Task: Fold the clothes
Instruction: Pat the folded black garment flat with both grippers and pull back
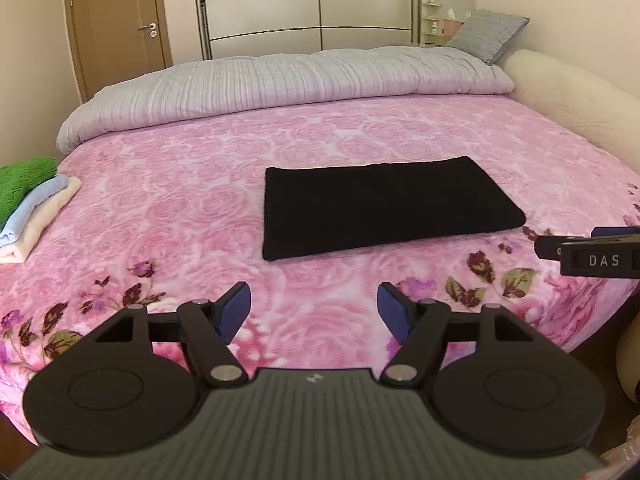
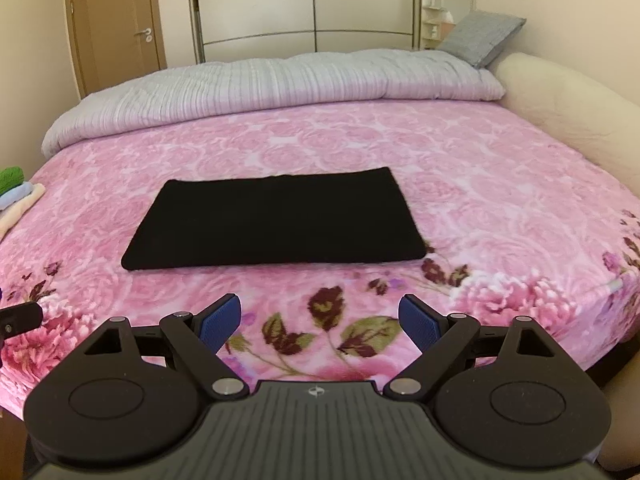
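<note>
**A:** ok so what's sitting where on this bed? going left to right.

**B:** taking the black folded garment as the anchor. Far to its left, at the bed's edge, a stack of folded clothes is lying there — green on top, light blue under it, cream at the bottom. The black piece itself is lying flat on the pink floral blanket, folded into a neat rectangle, roughly mid-bed. Behind it a grey duvet is stretching across the far side, and off to its back right a grey pillow is leaning up by the cream headboard.

**A:** and the grippers?

**B:** both are hanging nearer the camera than the black piece, over the flowered border of the blanket, well apart from the cloth. The left gripper is sitting with its blue pads spread and nothing between them. The right gripper is standing spread even wider, also pinching nothing — in the left wrist view its side is poking in just right of the garment's near corner.
</note>
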Demonstrator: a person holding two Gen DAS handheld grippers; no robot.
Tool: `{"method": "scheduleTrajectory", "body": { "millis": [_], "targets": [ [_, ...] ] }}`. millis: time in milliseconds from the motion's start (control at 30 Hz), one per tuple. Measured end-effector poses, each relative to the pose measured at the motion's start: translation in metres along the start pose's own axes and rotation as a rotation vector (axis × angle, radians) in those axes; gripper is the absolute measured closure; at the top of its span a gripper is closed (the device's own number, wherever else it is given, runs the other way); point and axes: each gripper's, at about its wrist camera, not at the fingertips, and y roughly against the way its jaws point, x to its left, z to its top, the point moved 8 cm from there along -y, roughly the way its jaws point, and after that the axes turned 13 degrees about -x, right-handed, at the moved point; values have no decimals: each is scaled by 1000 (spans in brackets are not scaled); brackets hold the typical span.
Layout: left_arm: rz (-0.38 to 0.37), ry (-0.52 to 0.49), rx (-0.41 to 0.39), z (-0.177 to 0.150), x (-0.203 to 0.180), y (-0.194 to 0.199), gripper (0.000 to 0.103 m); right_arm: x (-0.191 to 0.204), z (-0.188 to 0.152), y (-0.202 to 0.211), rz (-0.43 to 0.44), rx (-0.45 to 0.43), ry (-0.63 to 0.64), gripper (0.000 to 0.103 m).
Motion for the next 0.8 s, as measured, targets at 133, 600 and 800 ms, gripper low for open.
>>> {"method": "scheduleTrajectory", "body": {
  "millis": [133, 600, 800],
  "targets": [
    [18, 5, 11, 0, 9, -8, 36, 5, -2, -13, 10, 27, 1, 15],
    [14, 27, 87, -13, 21, -57, 33, 7, -2, -54, -12, 91, 23, 15],
    [2, 28, 122, -18, 18, -83, 32, -2, -5, -75, -29, 117, 19, 14]
  ]
}}
